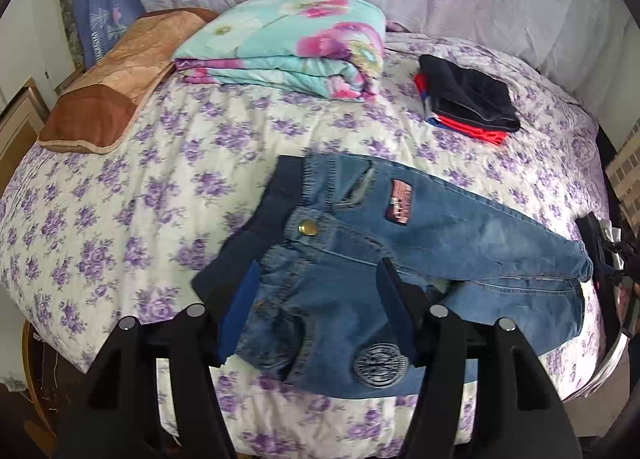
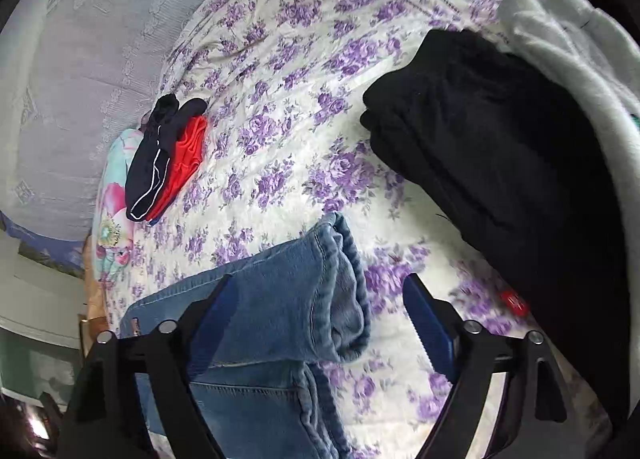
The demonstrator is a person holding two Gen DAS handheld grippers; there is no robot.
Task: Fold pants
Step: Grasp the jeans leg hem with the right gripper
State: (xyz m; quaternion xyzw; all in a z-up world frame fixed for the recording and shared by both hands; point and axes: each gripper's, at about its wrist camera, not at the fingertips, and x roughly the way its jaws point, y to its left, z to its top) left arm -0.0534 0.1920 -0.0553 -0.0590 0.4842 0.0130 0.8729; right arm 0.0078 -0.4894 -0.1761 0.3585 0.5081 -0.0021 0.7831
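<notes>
While the small blue denim pants are spread flat on the purple-flowered quilted bedspread, waistband left and leg cuffs right, both tools are poised at opposite ends, likely for a lengthwise fold. The left gripper is seen with jaws spread wide over the waist, nothing clamped. The right gripper is likewise parted around the upper cuff, not yet pinched. A folded dark-and-red clothing stack is kept well apart, presumably finished items.
</notes>
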